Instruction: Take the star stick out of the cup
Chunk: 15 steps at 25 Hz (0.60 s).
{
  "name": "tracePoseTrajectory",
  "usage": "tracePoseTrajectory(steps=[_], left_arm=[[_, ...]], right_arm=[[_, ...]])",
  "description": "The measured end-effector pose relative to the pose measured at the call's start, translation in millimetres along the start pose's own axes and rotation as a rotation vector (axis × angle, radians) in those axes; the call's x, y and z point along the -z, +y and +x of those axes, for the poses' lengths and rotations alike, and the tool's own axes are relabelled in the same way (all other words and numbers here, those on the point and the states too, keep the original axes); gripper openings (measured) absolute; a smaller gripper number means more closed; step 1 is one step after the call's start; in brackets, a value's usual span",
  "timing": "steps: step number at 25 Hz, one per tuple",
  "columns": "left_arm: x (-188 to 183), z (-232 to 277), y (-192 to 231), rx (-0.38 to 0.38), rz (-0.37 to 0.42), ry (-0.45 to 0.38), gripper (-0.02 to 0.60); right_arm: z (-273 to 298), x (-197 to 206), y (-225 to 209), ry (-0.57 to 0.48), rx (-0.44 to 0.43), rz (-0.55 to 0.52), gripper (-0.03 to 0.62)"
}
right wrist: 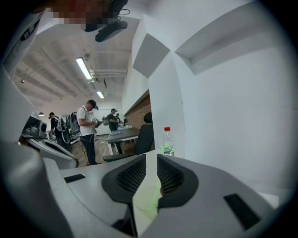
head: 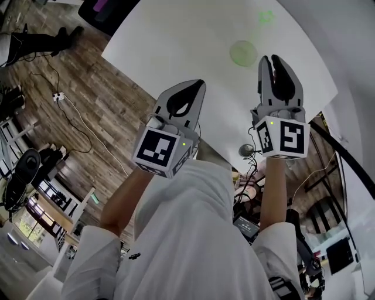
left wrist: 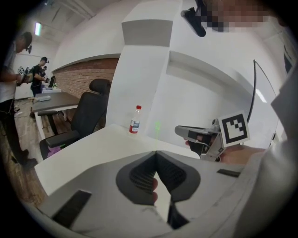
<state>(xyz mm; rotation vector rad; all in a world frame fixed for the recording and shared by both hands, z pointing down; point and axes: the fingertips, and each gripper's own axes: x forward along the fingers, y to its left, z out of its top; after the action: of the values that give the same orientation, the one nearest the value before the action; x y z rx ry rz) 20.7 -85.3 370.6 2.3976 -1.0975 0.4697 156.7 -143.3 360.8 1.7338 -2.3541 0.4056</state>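
A pale green see-through cup (head: 243,53) stands on the white table (head: 176,41). A green star stick (head: 266,17) rises out of it; in the right gripper view its star (right wrist: 168,149) shows just above the jaws and the cup (right wrist: 145,201) lies low between them. My right gripper (head: 274,61) hovers just short of the cup, open by a narrow gap, holding nothing. My left gripper (head: 201,85) hangs to the left, nearer the table's edge, shut and empty. From the left gripper (left wrist: 156,152) I see the star (left wrist: 157,125) far off.
A plastic bottle with a red cap (right wrist: 166,135) stands on the table beyond the cup, near the white wall. Off the table's left edge are a wooden floor (head: 88,99), cables, a black office chair (left wrist: 88,116) and people at desks.
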Motion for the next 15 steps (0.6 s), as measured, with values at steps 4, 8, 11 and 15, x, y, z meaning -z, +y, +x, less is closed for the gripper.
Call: tracePoseTrajectory(steps=[4, 8, 11, 15], left_arm=[[6, 5, 10, -0.010, -0.008, 0.007, -0.006], [12, 9, 16, -0.014, -0.015, 0.015, -0.006], [14, 14, 14, -0.009, -0.014, 0.018, -0.006], [14, 18, 17, -0.008, -0.018, 0.019, -0.006]], right_arm=[[17, 8, -1, 0.001, -0.006, -0.004, 0.063], [30, 15, -4, 0.016, -0.005, -0.007, 0.072], [36, 19, -9, 0.030, 0.000, -0.005, 0.072], [48, 24, -11, 0.054, -0.004, -0.007, 0.077]])
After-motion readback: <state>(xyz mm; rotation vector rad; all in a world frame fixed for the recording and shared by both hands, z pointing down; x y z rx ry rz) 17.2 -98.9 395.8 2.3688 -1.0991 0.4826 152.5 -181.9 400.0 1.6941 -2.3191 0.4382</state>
